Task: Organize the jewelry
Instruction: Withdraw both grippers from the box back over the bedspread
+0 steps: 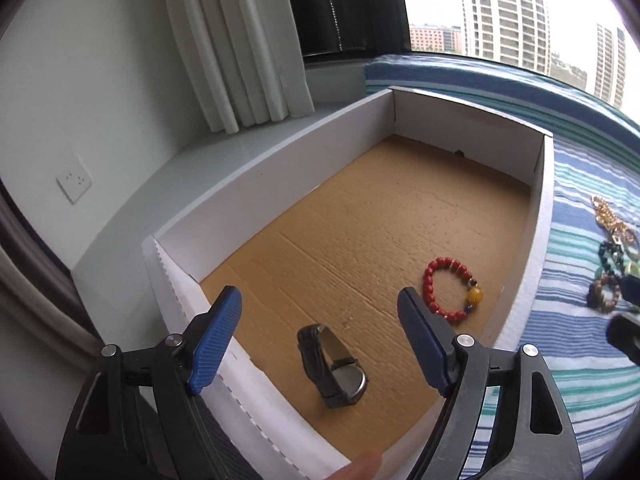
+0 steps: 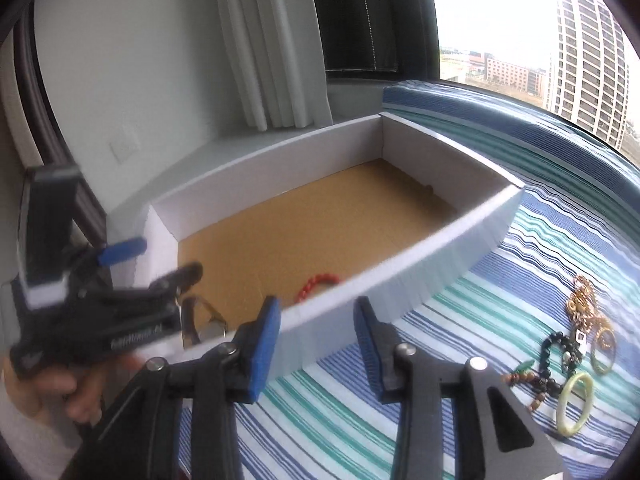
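Two pieces sit in the white box (image 1: pixel 256 184) already: one black wristwatch (image 1: pixel 334 364) by its near wall, one red bead bracelet (image 1: pixel 452 290) toward its right wall. Outside that right wall on the striped cover is a heap of jewelry (image 2: pixel 568 364): I count two pale green bangles, roughly two bead strings and a gold chain tangle, though that's hard to separate. Bangles look stiff, slick and breakable, so I'd pinch across the rim. Left gripper (image 1: pixel 320 316) gapes empty over the watch; right gripper (image 2: pixel 316 320) is parted, holding nothing.
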Tool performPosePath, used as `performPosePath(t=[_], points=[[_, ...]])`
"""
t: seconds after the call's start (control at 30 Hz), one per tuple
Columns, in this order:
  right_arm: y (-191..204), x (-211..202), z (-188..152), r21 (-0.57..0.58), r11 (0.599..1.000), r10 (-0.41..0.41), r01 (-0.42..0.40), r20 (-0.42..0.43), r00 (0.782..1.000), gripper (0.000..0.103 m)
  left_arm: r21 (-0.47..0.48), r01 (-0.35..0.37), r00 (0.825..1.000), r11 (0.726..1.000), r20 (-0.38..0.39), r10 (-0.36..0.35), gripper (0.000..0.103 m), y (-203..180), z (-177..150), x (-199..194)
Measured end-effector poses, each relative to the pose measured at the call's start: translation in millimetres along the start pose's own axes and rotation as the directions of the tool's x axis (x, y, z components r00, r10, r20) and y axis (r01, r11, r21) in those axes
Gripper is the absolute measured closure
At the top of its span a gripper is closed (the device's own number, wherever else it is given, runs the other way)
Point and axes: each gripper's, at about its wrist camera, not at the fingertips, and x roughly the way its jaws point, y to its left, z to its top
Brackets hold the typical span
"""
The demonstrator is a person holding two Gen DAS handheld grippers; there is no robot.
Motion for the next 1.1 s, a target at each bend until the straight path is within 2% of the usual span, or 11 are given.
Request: performPosePath(t=[0.13,0.23,0.4,0.5,0.6,0.73,0.83,0.9,0.97,1.03,1.1], points=[[-18,-51,-78,-0.004,0.993,-0.119,0.119,0.042,0.992,0.056,0.059,-0.035,0.998,0.998,-0.048,0.037,0.021,-9,-7,11],[-42,-86,-135,0.051,0.972,-0.230,0.228,0.037,0.973,0.054,0.100,-0.099,0.995,0.990,-0.005,0.100,0.018,-16,-7,7],[-81,-133,-200,0.132,0.912,-0.392,0.388,0.009,0.920,0.054,0.158,-0.178,0.984,0.971,0.045,0.173,0.017,-27,-17,-3],[-100,-153,-222,0.180,0.875,-0.459,0.450,0.013,0.888,0.054,0.154,-0.163,0.987,0.975,0.033,0.159,0.017,-27,-23,-11],[-108,-167,-238,0.219,0.850,-0.496,0.479,0.027,0.868,0.054,0.147,-0.154,0.988,0.977,0.045,0.149,0.017,-27,-31,-25],[-114,-171,-250,0.243,0.850,-0.490,0.468,0.032,0.871,0.054,0.097,-0.132,0.989,0.986,0.086,0.124,0.015,-23,-39,-46],[-119,-169,-254,0.264,0.842,-0.495,0.470,0.033,0.868,0.053,0.014,-0.183,0.966,0.983,0.188,0.177,0.012,-18,-42,-76],[-123,-171,-256,0.282,0.830,-0.512,0.481,0.046,0.858,0.034,-0.051,-0.153,0.952,0.987,0.261,0.161,0.000,-16,-45,-104],[-128,-172,-260,0.300,0.818,-0.529,0.491,0.056,0.847,0.029,-0.096,-0.057,0.948,0.994,0.306,0.084,0.001,-19,-51,-127],[-133,-170,-266,0.305,0.805,-0.546,0.508,0.046,0.837,0.028,-0.092,0.082,0.954,0.992,0.295,-0.052,0.001,-33,-59,-140],[-138,-165,-274,0.312,0.784,-0.568,0.536,0.012,0.823,0.026,-0.056,0.218,0.947,0.974,0.253,-0.197,0.001,-54,-69,-142]])
